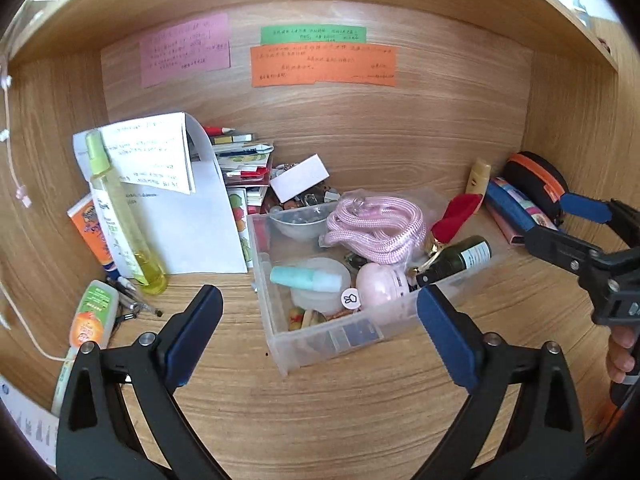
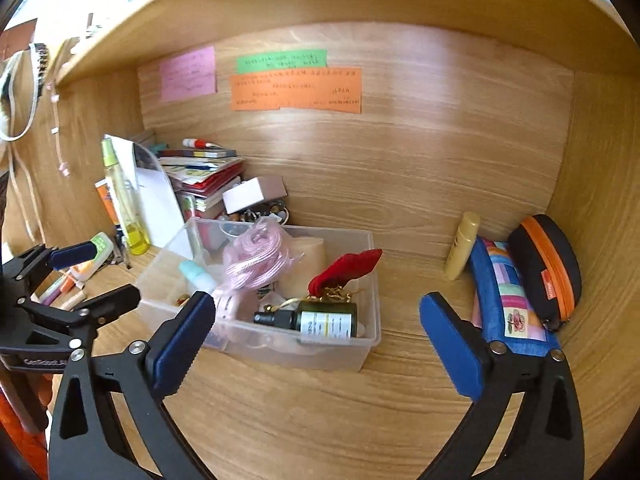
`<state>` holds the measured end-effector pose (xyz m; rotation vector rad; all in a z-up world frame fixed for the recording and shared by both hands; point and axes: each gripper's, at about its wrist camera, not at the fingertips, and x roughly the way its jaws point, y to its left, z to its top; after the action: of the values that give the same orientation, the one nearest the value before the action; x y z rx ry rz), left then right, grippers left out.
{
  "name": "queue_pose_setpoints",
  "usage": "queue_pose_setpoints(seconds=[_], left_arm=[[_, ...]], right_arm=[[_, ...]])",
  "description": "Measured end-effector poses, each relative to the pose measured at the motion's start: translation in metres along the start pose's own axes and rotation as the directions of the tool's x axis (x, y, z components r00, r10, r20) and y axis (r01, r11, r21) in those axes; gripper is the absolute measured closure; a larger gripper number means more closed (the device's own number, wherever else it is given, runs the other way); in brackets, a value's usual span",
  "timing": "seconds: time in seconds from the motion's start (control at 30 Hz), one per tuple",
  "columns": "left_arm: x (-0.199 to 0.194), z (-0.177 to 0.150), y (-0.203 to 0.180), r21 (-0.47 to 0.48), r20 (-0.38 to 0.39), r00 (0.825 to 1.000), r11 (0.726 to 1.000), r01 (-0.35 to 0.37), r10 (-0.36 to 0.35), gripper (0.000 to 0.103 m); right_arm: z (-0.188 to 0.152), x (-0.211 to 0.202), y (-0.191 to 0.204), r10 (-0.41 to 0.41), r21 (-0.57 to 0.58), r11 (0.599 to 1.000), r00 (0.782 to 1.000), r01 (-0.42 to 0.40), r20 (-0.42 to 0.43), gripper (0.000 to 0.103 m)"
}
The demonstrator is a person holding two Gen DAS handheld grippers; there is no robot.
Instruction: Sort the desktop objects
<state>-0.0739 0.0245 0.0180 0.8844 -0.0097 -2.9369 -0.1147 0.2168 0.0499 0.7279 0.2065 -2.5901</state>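
A clear plastic box stands mid-desk. It holds a pink cord, a dark green bottle, a red pouch, a mint tube and a pink round case. My left gripper is open and empty, just in front of the box. My right gripper is open and empty, to the box's right front; it also shows in the left wrist view.
A yellow spray bottle, white papers, a book stack and tubes crowd the left. A blue pencil case, black-orange pouch and beige tube lie at the right wall.
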Motion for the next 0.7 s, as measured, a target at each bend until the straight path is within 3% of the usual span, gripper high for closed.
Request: queue_pose_setpoints(seconds=[0.27,0.7], left_arm=[[-0.015,-0.006,-0.004,-0.013,0.023,0.999,1.0,-0.027,0.027,0.004],[-0.015,-0.014,0.005,-0.033,0.017,0.999,0.999,-0.041,0.042,0.004]], right_arm=[[-0.018,-0.012,0.005,0.045,0.007,0.999,0.999,-0.045,0.001,0.001],[-0.038,-0.01,0.017,0.019,-0.033,0.999,1.0,-0.02,-0.021,0.001]])
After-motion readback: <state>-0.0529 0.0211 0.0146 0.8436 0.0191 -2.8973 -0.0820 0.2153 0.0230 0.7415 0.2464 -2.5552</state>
